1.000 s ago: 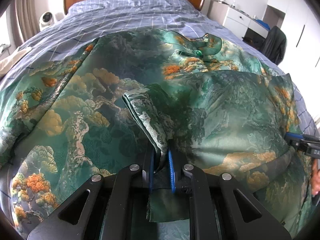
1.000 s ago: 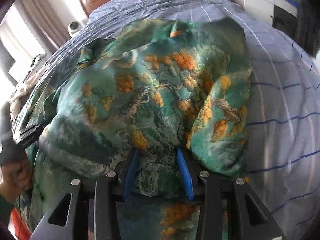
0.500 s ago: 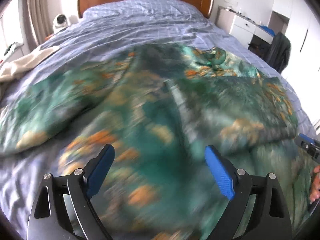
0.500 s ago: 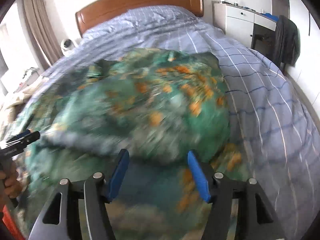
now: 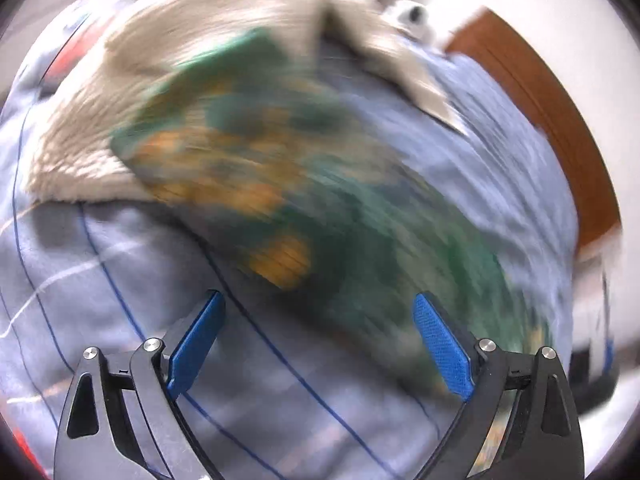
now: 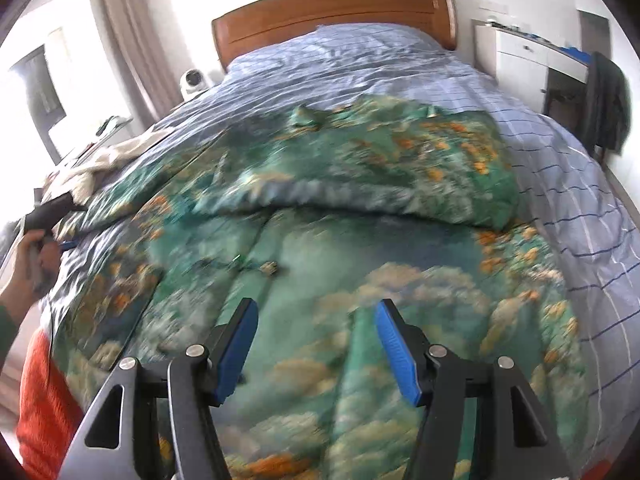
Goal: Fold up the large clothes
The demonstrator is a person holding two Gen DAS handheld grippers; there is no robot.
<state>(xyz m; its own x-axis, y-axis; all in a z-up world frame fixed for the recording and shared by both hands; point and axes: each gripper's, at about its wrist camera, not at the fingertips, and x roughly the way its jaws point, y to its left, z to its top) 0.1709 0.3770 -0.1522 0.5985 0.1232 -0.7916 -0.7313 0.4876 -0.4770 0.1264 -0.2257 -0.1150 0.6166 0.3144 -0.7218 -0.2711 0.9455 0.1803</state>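
Note:
A large green garment [image 6: 360, 248] with orange trees and pale clouds lies spread on the blue checked bedcover [image 6: 580, 208]. One side is folded across its middle [image 6: 380, 176]. My right gripper [image 6: 317, 306] hovers open above the lower part of the garment, nothing between its blue pads. In the blurred left wrist view, my left gripper [image 5: 318, 304] stands wide open over the bedcover [image 5: 100, 280], just short of an outstretched green sleeve [image 5: 288, 184]. The sleeve's far end rests against a cream cloth [image 5: 120, 92]. A hand [image 6: 36, 248] holding the left gripper shows at the left edge of the right wrist view.
A wooden headboard [image 6: 332, 12] closes the far end of the bed. A small white device [image 6: 194, 80] stands at its left. A white cabinet [image 6: 528, 56] and a hung dark jacket [image 6: 608, 104] are at the right. The cream cloth [image 6: 116, 152] lies at the bed's left edge.
Both grippers let go of the green fabric and opened. The left one swung far left and rolled, now facing the sleeve. The right one drew back and rose; the folded side stays laid across.

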